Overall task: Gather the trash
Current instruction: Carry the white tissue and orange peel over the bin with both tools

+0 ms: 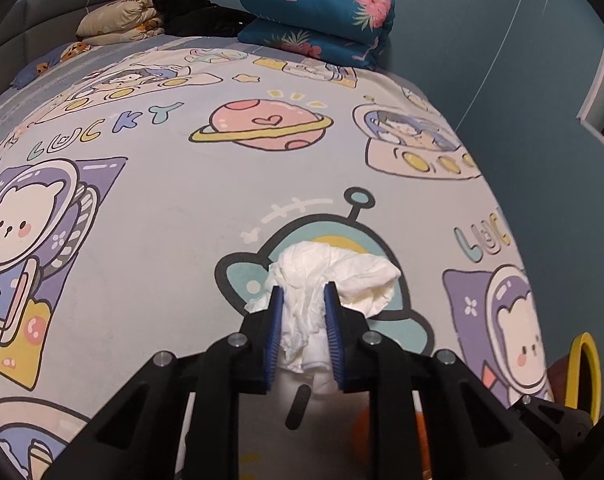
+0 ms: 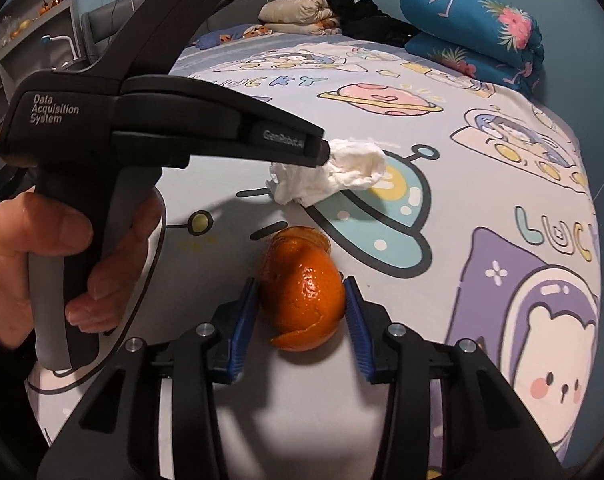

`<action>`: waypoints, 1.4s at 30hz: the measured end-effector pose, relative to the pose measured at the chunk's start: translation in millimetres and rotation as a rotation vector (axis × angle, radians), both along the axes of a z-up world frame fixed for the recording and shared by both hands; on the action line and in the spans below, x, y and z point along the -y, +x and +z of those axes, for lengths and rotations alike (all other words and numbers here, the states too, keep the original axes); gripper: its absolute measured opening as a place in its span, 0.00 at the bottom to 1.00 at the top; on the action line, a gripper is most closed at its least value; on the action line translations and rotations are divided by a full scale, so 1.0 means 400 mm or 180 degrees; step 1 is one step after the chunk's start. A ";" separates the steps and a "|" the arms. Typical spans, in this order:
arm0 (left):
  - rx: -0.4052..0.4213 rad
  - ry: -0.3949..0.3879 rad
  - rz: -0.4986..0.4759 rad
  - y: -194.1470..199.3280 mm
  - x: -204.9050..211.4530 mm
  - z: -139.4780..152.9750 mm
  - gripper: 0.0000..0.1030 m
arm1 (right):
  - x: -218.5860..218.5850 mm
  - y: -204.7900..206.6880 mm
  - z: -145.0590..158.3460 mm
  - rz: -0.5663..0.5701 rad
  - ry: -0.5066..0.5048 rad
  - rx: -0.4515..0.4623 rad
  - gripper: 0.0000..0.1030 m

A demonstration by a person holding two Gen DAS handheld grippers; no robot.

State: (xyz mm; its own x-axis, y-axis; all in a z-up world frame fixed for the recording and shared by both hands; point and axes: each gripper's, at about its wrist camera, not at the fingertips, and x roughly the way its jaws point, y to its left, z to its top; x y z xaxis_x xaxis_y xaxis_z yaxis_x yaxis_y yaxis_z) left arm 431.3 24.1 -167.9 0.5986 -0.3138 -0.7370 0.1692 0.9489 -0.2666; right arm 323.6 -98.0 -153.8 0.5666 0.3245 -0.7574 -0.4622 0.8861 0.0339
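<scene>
A: Left gripper point(image 1: 301, 292), black with blue ribbed pads, pinching a crumpled white paper tissue point(image 1: 334, 280) on the cartoon-printed, pale blue bedsheet point(image 1: 174, 208). Tissue squeezed between both pads, bulging out past the tips, sitting over a printed teal flying saucer.

B: And on the other side?

A: Right gripper point(image 2: 302, 292) set around a hollow orange mandarin peel point(image 2: 302, 300) lying on the same sheet, just in front of the tissue. Right pad at the rind, left pad hard against it or a hair off; cannot tell from this angle.

B: Any lettering?

A: "Data Acquisition System" in white on the black housing of the left tool, seen from the right wrist, gripped by a bare hand point(image 2: 42, 256). A smaller mark on its nose, blurred, unreadable. "LUCKY" in pastel letters on the sheet, repeated.

B: Background?

A: Rolled teal floral quilt point(image 1: 318, 12), folded cream bedding point(image 1: 122, 20) and a dark heap of clothing point(image 1: 194, 12) at the far end of the bed.
</scene>
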 end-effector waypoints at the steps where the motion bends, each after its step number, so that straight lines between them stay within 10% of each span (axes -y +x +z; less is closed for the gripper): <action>1: 0.0021 -0.0018 0.0011 -0.004 -0.003 0.005 0.19 | 0.006 -0.007 0.006 -0.0024 0.0005 0.0010 0.38; 18: 0.0421 -0.0081 -0.0010 -0.215 0.016 0.128 0.19 | 0.171 -0.199 0.122 -0.0354 0.0139 0.0142 0.38; 42: 0.0985 -0.0198 -0.1016 -0.578 0.381 0.396 0.19 | 0.641 -0.521 0.317 -0.1652 0.0400 0.0775 0.38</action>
